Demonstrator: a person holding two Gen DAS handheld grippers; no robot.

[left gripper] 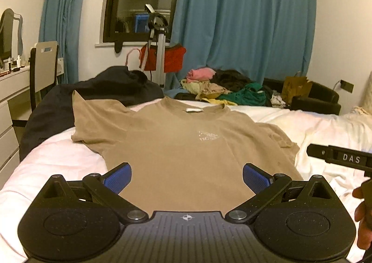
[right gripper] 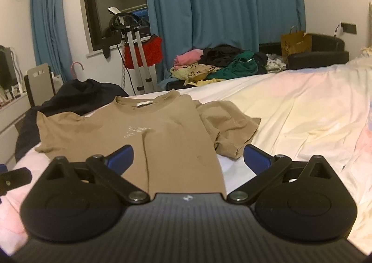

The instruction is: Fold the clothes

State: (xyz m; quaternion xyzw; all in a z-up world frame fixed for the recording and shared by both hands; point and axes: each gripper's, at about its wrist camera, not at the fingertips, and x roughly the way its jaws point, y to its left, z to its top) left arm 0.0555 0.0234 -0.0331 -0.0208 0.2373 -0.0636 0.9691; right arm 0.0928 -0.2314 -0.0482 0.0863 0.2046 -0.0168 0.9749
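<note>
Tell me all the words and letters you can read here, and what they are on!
"DAS": white letters on the black bar of the right gripper, seen from the left wrist camera.
White print on the chest of the tan T-shirt: too blurred to read.
White neck label inside its collar: too small to read.
Brown paper bag on the black armchair: marks too faint to read.

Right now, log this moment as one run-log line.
stage: pre-fold | tan T-shirt: flat on white bedsheet, right sleeve rumpled | left gripper: open, empty | right gripper: open, empty
</note>
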